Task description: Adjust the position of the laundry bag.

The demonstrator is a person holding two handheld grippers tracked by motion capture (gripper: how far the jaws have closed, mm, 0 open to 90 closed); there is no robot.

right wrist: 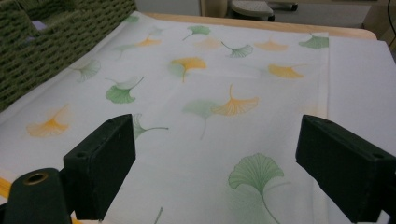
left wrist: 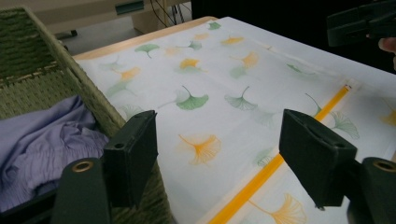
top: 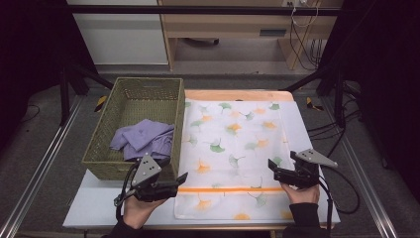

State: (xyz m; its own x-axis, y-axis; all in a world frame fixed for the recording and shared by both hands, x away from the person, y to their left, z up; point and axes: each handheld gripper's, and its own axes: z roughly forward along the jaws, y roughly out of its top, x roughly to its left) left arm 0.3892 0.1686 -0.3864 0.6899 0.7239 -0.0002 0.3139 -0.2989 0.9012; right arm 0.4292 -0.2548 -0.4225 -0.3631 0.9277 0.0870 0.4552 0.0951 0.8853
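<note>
No writing is legible. At lower frame, the left gripper [top: 181, 178] and right gripper [top: 272, 164] hover wide-jawed, empty, over the leaf-print cloth [top: 233, 144].

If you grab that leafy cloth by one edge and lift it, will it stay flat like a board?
Probably not. The leaf-print cloth lies thin and flat on the table, so it would likely droop and fold when lifted. It looks light, so pushing it would probably bunch it into wrinkles rather than slide it whole. The purple cloth crumpled in the basket hints how such fabric slumps.
</note>
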